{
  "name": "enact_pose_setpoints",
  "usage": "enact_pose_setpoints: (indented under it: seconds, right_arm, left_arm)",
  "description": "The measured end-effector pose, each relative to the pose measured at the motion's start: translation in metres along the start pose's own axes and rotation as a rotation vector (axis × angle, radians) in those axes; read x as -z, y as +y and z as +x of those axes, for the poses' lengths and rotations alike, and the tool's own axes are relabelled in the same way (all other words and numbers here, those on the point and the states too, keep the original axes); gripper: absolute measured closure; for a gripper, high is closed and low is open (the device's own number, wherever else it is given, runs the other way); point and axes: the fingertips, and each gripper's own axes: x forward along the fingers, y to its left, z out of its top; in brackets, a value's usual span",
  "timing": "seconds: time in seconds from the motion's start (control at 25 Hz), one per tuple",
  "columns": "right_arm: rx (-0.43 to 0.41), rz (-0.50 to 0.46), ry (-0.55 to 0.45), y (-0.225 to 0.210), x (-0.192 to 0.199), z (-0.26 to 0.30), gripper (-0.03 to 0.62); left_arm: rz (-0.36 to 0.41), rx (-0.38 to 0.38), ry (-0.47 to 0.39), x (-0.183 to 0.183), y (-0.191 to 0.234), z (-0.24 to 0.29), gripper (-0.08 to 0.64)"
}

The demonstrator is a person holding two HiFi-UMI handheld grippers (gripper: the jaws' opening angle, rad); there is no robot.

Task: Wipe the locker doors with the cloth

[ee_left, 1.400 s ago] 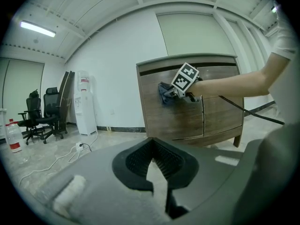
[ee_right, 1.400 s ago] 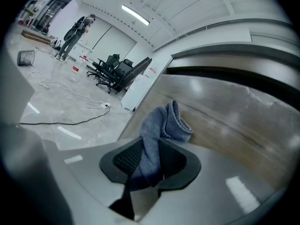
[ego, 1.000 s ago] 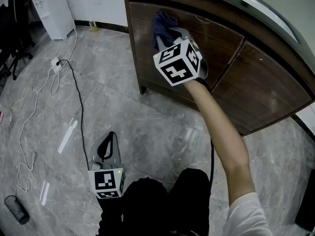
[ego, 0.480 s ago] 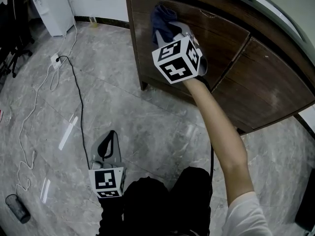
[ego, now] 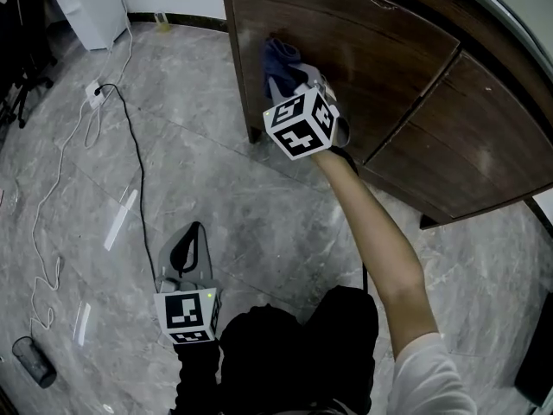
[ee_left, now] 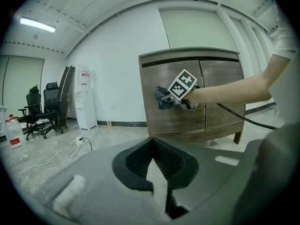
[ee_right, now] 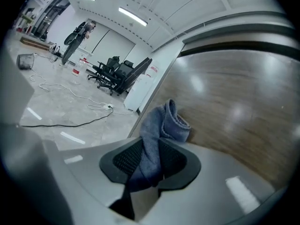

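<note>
A brown wooden locker has a left door (ego: 371, 46) and a right door (ego: 488, 128). A blue-grey cloth (ego: 278, 59) is pressed flat against the left door near its left edge, about halfway down. My right gripper (ego: 292, 83) is shut on the cloth, with the marker cube behind it. In the right gripper view the cloth (ee_right: 161, 121) stands up between the pads (ee_right: 176, 158) and touches the door (ee_right: 243, 102). My left gripper (ego: 187, 251) hangs low over the floor, shut and holding nothing. Its view shows the locker (ee_left: 187, 118) and the cloth (ee_left: 162, 97).
A black cable (ego: 136, 167) and a white cord run over the grey marble floor to a power strip (ego: 93, 92). A white appliance (ego: 85, 7) stands at the back left wall. A dark cylinder (ego: 30, 361) lies at the lower left. Office chairs (ee_left: 40, 114) stand far left.
My right gripper has slid the cloth down the left door, from near its top to about the middle. The left gripper has stayed put.
</note>
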Motion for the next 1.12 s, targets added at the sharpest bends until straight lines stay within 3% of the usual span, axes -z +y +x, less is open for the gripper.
enact_pose_setpoints:
  seconds: [0.64,1.12]
  right_arm:
    - [-0.11,0.04,0.118,0.067,0.084,0.047,0.48]
    - [-0.143,0.048,0.184,0.097,0.118,0.069,0.48]
  left_arm:
    - [-0.025,-0.001,0.038,0.023,0.005,0.011,0.557]
    - [-0.03,-0.011,0.054,0.03,0.014,0.013,0.558]
